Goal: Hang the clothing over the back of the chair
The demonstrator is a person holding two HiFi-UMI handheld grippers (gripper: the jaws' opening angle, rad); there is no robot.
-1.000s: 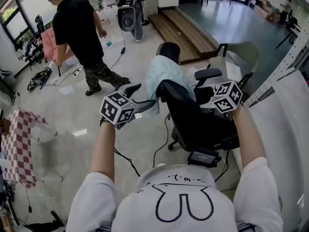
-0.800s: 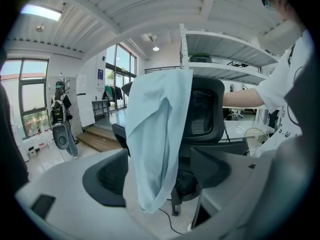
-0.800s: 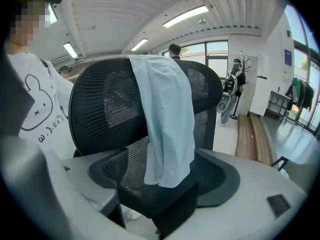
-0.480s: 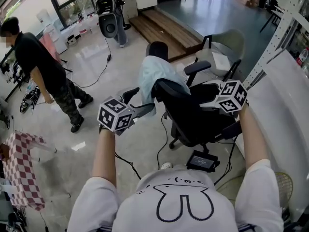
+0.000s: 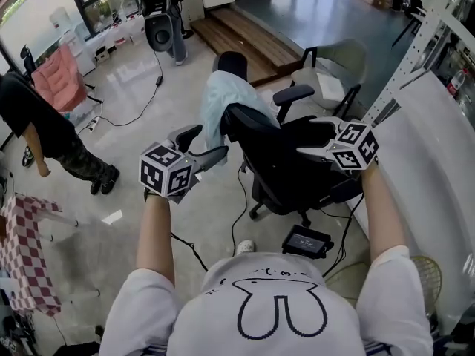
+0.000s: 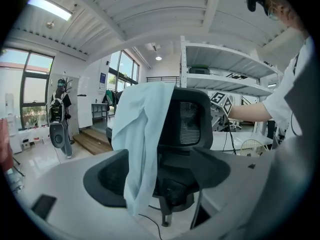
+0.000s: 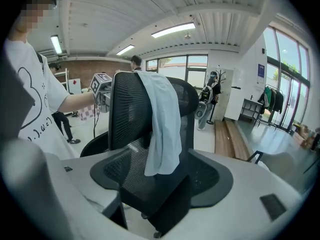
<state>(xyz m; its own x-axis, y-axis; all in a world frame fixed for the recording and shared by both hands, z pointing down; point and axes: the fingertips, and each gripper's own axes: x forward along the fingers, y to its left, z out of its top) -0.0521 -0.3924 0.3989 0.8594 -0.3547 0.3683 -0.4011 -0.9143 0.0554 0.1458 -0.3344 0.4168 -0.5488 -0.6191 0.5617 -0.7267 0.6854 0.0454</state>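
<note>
Over one black chair [image 5: 286, 165], one pale-blue garment [image 5: 214, 104].

Setting: large open-plan workspace, part office, part lab or studio. Evidence: polished pale floor [image 5: 126, 199] crossed by loose cables [image 5: 157, 76]; tall windows [image 7: 285, 79] along one side; ribbed white ceiling [image 7: 215, 14] with strip lights [image 7: 175, 30]; white metal shelving [image 6: 220, 79]; low wooden platform [image 5: 245, 47] with a step; black mesh office chair [image 5: 282, 162], a second, pale chair [image 5: 334, 73] behind it; dark equipment on a stand [image 5: 159, 32] near the windows; clothes rail [image 7: 270, 98] with hanging garments; another person [image 5: 37, 121] standing at the left
</note>
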